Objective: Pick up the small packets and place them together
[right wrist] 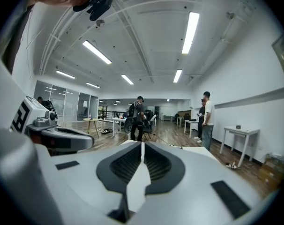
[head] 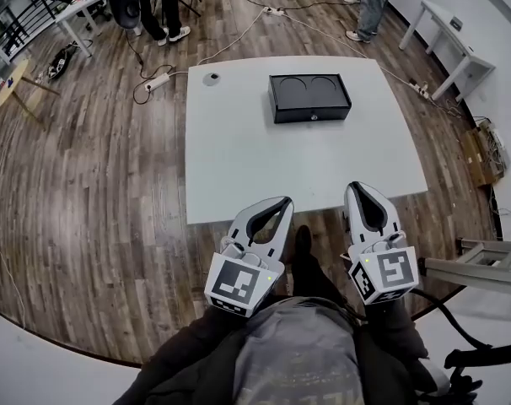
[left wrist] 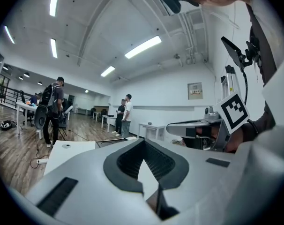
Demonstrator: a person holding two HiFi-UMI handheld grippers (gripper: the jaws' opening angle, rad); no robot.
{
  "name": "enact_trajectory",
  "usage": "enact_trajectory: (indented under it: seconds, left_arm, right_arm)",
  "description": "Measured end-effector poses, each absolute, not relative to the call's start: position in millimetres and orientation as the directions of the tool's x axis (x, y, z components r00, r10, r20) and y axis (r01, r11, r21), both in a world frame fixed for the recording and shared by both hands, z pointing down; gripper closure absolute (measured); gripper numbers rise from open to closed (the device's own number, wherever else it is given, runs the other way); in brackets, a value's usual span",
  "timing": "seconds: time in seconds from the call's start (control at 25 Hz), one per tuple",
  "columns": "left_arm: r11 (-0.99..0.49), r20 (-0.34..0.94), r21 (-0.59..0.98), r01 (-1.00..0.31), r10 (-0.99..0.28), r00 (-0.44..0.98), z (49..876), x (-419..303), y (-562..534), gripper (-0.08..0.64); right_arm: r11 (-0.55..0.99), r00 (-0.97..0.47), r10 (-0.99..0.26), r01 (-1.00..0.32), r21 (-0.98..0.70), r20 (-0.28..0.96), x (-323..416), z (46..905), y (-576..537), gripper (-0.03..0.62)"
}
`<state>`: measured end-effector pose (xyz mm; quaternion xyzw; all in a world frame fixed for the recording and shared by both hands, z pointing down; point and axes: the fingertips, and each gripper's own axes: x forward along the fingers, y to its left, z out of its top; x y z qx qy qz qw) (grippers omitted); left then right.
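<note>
Left tool (head: 283, 201): jaws together, nothing between them. Right tool (head: 355, 186): jaws together, empty. In the head view both tips show against the near edge of the white worktop (head: 239, 167).
Head view only: black box (head: 310, 98) with two round recesses, on the worktop's far side.
Gripper views only: ceiling lights (right wrist: 190, 28), standing people (right wrist: 206, 118).
Small packets: cannot be made out in any view.

A white surface (head: 239, 167) carries a black box (head: 309, 97) with two round recesses toward its far side, and a small round disc (head: 211, 78) near its far left corner. A power strip (head: 157, 82) lies on the wooden floor (head: 87, 192) nearby.
</note>
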<state>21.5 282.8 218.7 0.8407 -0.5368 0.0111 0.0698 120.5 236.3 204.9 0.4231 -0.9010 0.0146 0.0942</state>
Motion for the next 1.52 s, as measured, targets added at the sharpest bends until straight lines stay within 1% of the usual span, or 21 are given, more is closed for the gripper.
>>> enact_trajectory:
  seconds: [0.28,0.44,0.68,0.88,1.0,1.12,1.28,1.36,1.52]
  left_arm:
    - [-0.362,0.171,0.057,-0.931,-0.915,0.366,227,14,241,0.557]
    - [-0.322,0.221,0.045,-0.946,-0.92,0.323,233,20,200,0.557]
    - [-0.317,0.281,0.037,-0.948,-0.907,0.314,251,34,139,0.557]
    - [-0.316,0.331,0.026,-0.948,-0.893,0.306,258,48,115,0.557]
    - [-0.298,0.344,0.029,-0.954,-0.893,0.289,263,43,106,0.557]
    - [-0.288,0.342,0.046,-0.956,-0.895,0.286,266,32,103,0.557]
    - [-0.315,0.361,0.074,-0.946,-0.876,0.32,283,21,94,0.557]
    - [-0.32,0.36,0.102,-0.942,-0.871,0.335,293,12,84,0.557]
    - [-0.344,0.383,0.133,-0.93,-0.847,0.368,304,-9,80,0.557]
  right_arm:
    - [0.659,-0.654,-0.737,-0.752,-0.035,0.174,110,229,176,0.588]
    - [0.678,-0.678,-0.709,-0.731,-0.076,0.195,115,247,133,0.588]
    - [0.685,-0.697,-0.677,-0.714,-0.144,0.236,124,277,73,0.588]
    - [0.69,-0.713,-0.656,-0.699,-0.187,0.247,128,290,40,0.588]
    - [0.696,-0.723,-0.644,-0.69,-0.202,0.25,124,298,31,0.587]
    - [0.697,-0.724,-0.635,-0.687,-0.204,0.27,112,308,29,0.577]
    - [0.683,-0.706,-0.637,-0.703,-0.198,0.31,100,329,20,0.564]
    - [0.671,-0.696,-0.64,-0.713,-0.205,0.325,90,341,11,0.53]
    - [0.629,-0.653,-0.64,-0.748,-0.212,0.405,70,366,4,0.516]
